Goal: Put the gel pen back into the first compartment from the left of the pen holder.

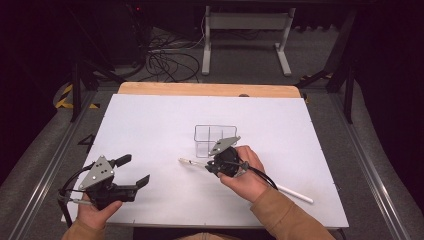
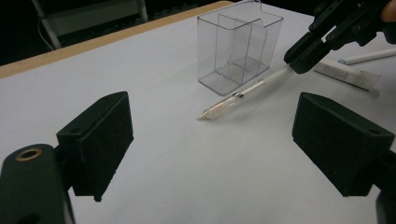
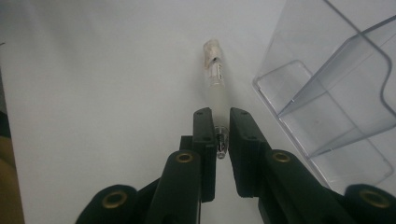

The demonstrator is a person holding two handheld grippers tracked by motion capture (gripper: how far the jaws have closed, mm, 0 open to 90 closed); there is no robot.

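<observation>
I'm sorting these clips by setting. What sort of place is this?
Probably a lab or workshop set up for recording. A white-topped table stands on grey carpet, loose cables lie on the floor behind it, and a metal stand sits against a dark background.

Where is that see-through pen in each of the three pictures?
High view: the pen lies centre, sticking out left of the right gripper.
Left gripper view: upper middle, slanting toward the top right.
Right gripper view: centre, clamped between the jaws.
Shared landmark: the clear box right beside it.
</observation>
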